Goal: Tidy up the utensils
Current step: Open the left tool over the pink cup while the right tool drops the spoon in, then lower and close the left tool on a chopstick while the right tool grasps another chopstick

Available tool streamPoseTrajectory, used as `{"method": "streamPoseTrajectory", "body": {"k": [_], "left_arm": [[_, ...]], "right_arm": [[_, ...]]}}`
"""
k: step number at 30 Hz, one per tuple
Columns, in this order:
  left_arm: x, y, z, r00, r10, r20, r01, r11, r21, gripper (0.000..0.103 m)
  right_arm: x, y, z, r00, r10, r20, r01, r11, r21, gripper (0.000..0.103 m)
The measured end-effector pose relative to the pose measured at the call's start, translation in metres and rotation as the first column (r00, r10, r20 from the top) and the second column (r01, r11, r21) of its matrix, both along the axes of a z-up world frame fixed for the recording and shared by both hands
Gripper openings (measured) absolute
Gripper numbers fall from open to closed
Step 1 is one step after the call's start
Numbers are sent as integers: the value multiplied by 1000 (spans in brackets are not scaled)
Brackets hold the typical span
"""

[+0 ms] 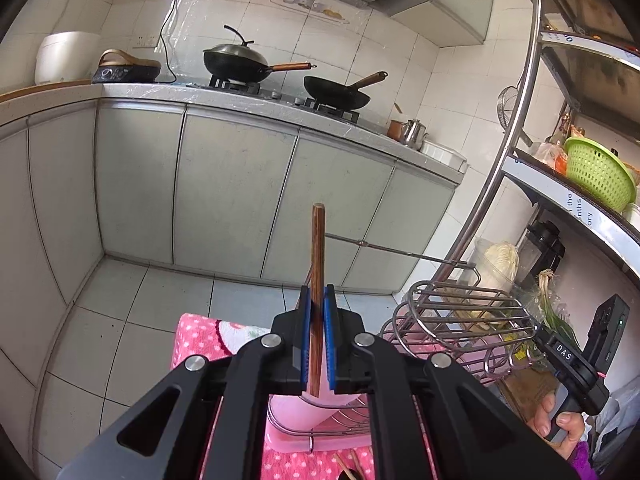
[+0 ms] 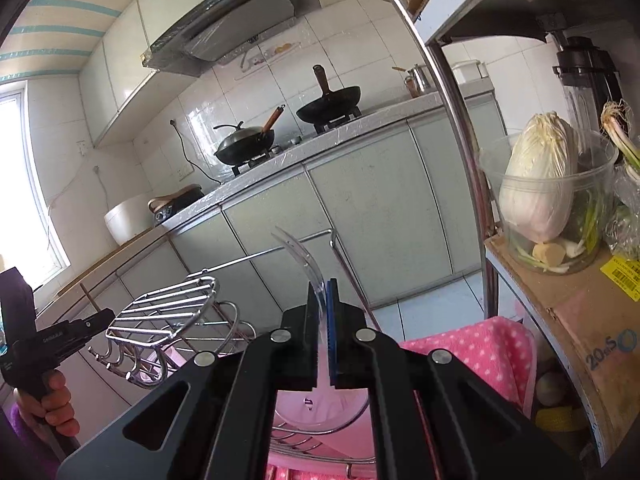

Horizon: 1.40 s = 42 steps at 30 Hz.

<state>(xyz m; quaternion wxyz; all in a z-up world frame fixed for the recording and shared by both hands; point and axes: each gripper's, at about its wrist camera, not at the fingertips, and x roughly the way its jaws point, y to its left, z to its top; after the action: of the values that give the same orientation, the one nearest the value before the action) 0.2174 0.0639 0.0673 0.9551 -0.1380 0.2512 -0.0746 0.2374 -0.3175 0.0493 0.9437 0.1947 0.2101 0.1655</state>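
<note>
Left gripper (image 1: 318,312) nearest the lens, blue pads clamped on brown wooden chopsticks (image 1: 318,264), stick end pointing up and away. Right gripper (image 2: 323,312) closed on a clear curved plastic utensil (image 2: 304,264), probably a spoon handle; bowl end hidden. Below both: pink plastic holder cup (image 2: 320,408) inside a chrome wire rack (image 1: 460,312), on a pink polka-dot towel (image 2: 480,352). More chopsticks appear to lie at the towel's near edge (image 1: 346,466). Judged step: dropping utensils into the holder. To do it well, centre each item over the cup's rim, tilt vertical, lower until inside, release one at a time, keep clear of rack wires.
</note>
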Motion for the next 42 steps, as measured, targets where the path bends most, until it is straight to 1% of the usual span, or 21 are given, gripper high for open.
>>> {"method": "streamPoseTrajectory", "body": {"k": [4,8,9,10,11,12,13,14,19,23,26,30,33,35,39,42], "left_arm": [[7,4,-9,998,7,-55,-9,999,-41,6],[8,5,-12,997,34,-71,-37,999,-34,8],[8,5,-12,996,36,-77,-38,999,-30,11],[8,5,-12,996,39,-84,-41,999,-25,17],[8,5,-12,995,38,-89,-41,999,-27,22],[7,6,-12,995,35,-95,-39,999,-34,32],[6,6,-12,994,38,-101,-42,998,-40,36],[5,8,-12,994,40,-104,-45,998,-46,36],[-9,13,-8,993,52,-108,-59,996,-67,37],[-28,15,-8,992,53,-117,-60,996,-64,37],[-43,12,-12,990,40,-134,-47,998,-46,37],[-60,4,-23,984,16,-178,-22,999,-32,37],[-68,-4,-38,972,-4,-237,-2,1000,-28,37],[-73,-9,-51,962,-25,-271,13,999,-44,37],[-75,-19,-78,934,-63,-352,34,995,-89,37],[-73,-29,-99,907,-86,-412,38,992,-123,37]], "right_arm": [[3,-1,-8,998,13,-67,-12,1000,9,4],[6,-2,-12,992,14,-125,-13,1000,14,5],[6,-2,-12,991,13,-135,-11,1000,10,8],[6,-2,-12,989,12,-147,-11,1000,6,13],[5,-3,-12,988,14,-155,-13,1000,5,28],[3,-4,-11,987,14,-158,-13,1000,8,43],[1,-5,-11,988,12,-156,-10,1000,12,47],[-3,-7,-10,988,8,-151,-6,1000,13,48],[-22,-12,-4,989,1,-147,-2,1000,-2,48],[-48,-16,-3,989,-11,-145,5,999,-39,48],[-67,-20,-9,985,-6,-172,-1,999,-44,48],[-89,-19,-22,975,5,-221,-16,999,-50,48],[-102,-15,-33,965,22,-263,-35,998,-48,48],[-108,-11,-41,955,37,-293,-53,997,-48,48],[-120,-6,-55,938,62,-341,-81,996,-42,48],[-126,-3,-64,926,76,-370,-99,994,-41,48]]}}
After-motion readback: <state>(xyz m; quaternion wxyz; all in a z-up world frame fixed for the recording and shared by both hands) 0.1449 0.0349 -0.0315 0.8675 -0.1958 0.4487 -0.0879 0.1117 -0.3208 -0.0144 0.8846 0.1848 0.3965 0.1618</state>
